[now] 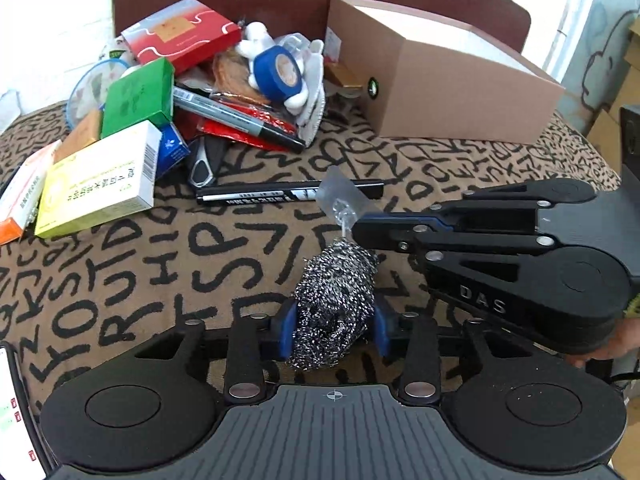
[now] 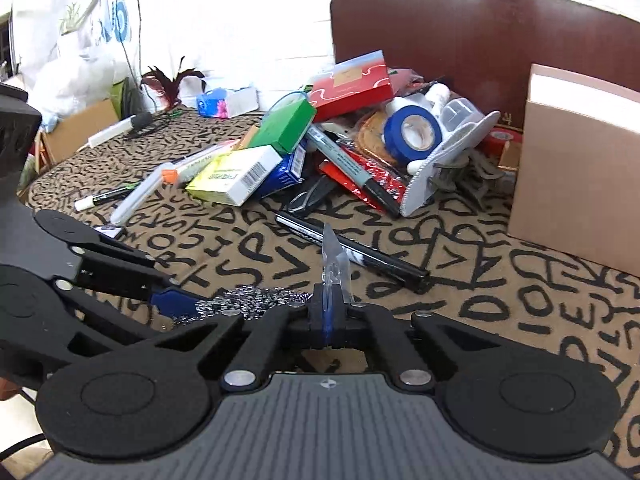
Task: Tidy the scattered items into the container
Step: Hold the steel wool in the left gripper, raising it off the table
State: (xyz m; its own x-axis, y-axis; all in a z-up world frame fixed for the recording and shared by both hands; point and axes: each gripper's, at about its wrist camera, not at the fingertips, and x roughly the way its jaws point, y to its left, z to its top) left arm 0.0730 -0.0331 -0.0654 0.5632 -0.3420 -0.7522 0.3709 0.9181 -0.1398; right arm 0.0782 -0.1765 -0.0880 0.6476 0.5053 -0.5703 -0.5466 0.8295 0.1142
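Note:
My left gripper (image 1: 335, 330) is shut on a steel wool scrubber (image 1: 334, 300), held just above the patterned tablecloth. My right gripper (image 2: 331, 312) is shut on the scrubber's clear plastic hang tab (image 2: 334, 262); in the left wrist view it (image 1: 360, 226) reaches in from the right onto the tab (image 1: 340, 194). The scrubber (image 2: 256, 300) shows in the right wrist view between the two grippers. The cardboard box (image 1: 436, 76) stands open at the back right. A pile of scattered items (image 1: 192, 92) lies at the back left.
A black marker (image 1: 288, 194) lies on the cloth just beyond the tab. The pile holds a yellow-white box (image 1: 100, 184), a green box (image 1: 138, 98), a red box (image 1: 182, 32), blue tape (image 1: 280, 72) and a grey marker (image 1: 236, 118). A brown chair back (image 2: 460, 40) stands behind.

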